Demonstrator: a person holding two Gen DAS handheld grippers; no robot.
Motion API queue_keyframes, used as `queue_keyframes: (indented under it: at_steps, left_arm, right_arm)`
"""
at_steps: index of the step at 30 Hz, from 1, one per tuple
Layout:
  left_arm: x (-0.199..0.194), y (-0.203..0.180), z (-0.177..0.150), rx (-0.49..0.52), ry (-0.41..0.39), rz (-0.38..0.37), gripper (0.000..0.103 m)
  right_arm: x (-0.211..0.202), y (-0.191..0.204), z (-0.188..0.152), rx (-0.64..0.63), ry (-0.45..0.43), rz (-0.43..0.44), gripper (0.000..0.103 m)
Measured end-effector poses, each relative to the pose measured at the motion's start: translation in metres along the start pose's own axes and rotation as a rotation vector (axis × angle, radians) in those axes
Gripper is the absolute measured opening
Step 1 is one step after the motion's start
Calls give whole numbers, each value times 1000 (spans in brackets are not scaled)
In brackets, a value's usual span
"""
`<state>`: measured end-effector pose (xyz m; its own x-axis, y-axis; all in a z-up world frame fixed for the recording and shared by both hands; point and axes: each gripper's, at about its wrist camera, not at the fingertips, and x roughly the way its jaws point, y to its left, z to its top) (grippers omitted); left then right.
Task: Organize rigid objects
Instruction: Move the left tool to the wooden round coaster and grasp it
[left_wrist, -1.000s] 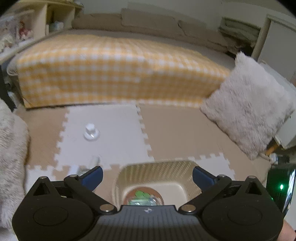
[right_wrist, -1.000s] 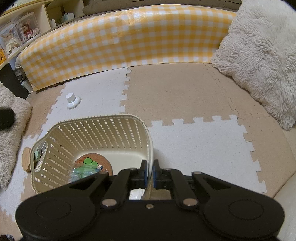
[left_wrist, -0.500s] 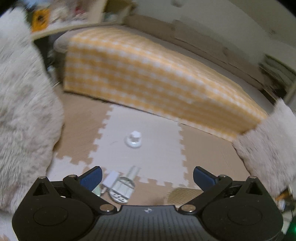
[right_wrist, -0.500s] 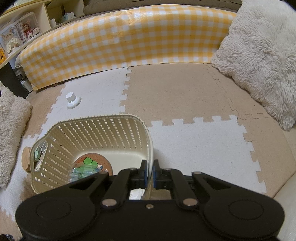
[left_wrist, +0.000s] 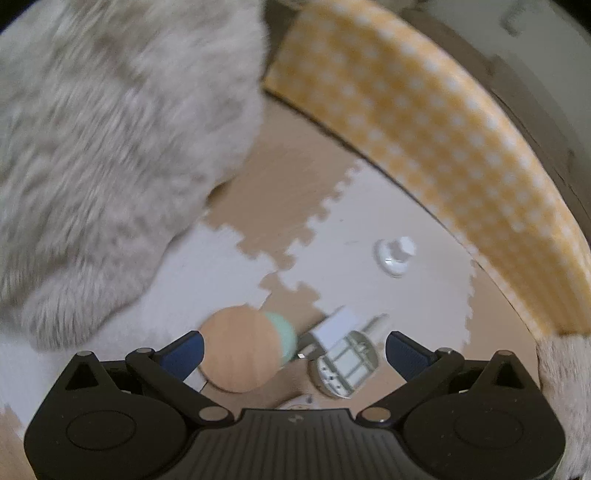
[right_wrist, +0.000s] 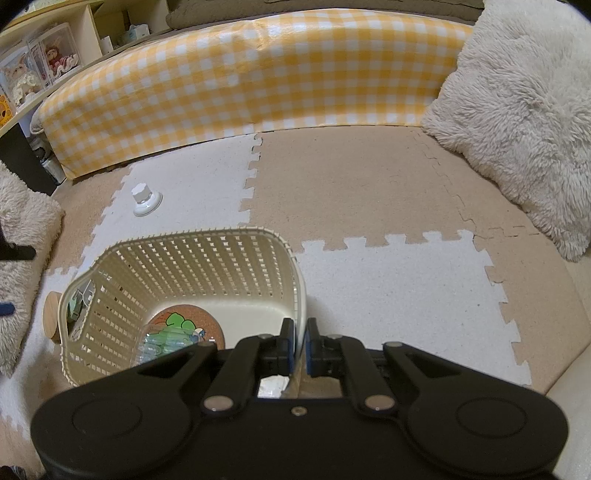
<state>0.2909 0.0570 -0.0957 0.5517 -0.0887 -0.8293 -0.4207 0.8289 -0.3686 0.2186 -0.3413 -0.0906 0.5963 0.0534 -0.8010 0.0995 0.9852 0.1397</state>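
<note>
My right gripper is shut on the near rim of a cream lattice basket on the foam floor mat. A cork coaster with a green print and a clear packet lie inside it. My left gripper is open and hovers over loose items left of the basket: a mint jar with a round wooden lid, a white plug adapter and a round white grid-faced object. A white knob on a round base lies farther off; it also shows in the right wrist view.
A yellow checked mattress edge runs along the back. A fluffy cushion lies at the right and another close on the left. Shelves with dolls stand at the far left.
My left gripper has swung left from above the basket and down toward the loose items; the wooden-lidded jar has come into view between its fingers. The right gripper has stayed on the basket rim.
</note>
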Motion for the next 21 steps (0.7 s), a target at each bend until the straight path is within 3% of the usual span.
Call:
queue_keyframes:
  at_steps: [3, 7, 12, 21]
  left_arm:
    - [10, 11, -3, -43, 5, 8, 102]
    - [19, 20, -7, -71, 1, 26, 92]
    - [32, 31, -11, -111, 21, 44, 88]
    - [45, 38, -15, -113, 25, 67, 80]
  right_arm:
    - [0, 0, 0, 0, 0, 0, 6]
    - [0, 0, 0, 0, 0, 0, 6]
    - [0, 0, 0, 0, 0, 0, 6]
    - [0, 0, 0, 0, 0, -1, 6]
